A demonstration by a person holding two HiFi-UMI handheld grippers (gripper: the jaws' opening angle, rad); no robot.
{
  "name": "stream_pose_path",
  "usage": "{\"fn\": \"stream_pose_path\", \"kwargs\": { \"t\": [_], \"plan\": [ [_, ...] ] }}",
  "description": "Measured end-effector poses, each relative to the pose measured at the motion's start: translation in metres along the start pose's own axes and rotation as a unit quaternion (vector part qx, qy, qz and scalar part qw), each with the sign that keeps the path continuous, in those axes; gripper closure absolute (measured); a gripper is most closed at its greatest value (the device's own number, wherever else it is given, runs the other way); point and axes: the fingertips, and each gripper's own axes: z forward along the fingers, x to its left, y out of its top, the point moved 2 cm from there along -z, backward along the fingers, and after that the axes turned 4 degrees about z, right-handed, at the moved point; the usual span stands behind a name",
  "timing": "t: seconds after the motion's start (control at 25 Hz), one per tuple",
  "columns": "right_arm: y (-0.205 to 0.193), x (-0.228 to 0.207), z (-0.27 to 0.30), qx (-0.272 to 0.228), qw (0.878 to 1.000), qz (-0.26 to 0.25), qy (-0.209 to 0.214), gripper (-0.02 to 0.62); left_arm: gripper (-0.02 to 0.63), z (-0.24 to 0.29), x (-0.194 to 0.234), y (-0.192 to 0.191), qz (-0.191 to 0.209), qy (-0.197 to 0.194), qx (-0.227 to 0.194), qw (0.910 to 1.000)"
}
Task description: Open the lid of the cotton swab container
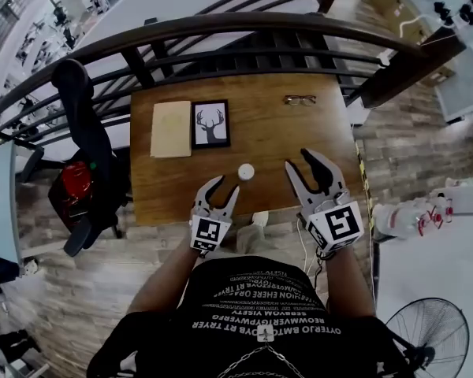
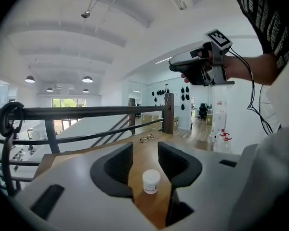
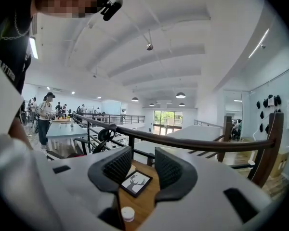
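Left tongs released, nothing gripped; right tongs released too, empty. Cotton swab container: small white round tub, lid on, upright on wooden tabletop, between both tongs.

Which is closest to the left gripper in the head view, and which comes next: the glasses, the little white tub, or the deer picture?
1. Small white round plastic container, just ahead of the left gripper, slightly right.
2. Black-framed deer picture, mid-table, further back.
3. Thin-rimmed eyeglasses, far edge, to the right.
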Motion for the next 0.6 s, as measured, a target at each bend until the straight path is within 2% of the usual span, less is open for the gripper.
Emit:
{"fn": "stream_pose_path", "kwargs": {
  "t": [0.32, 0.6],
  "plan": [
    [-0.011, -0.008, -0.002, 0.010, 1.000, 0.000, 0.005, 0.436, 0.416, 0.028, -0.022, -0.048, 0.037, -0.022, 0.019, 0.9989],
    [-0.024, -0.011, -0.005, 0.017, 1.000, 0.010, 0.002, 0.436, 0.373, 0.045, -0.023, -0.077, -0.028, -0.033, 0.036, 0.9984]
  ]
}}
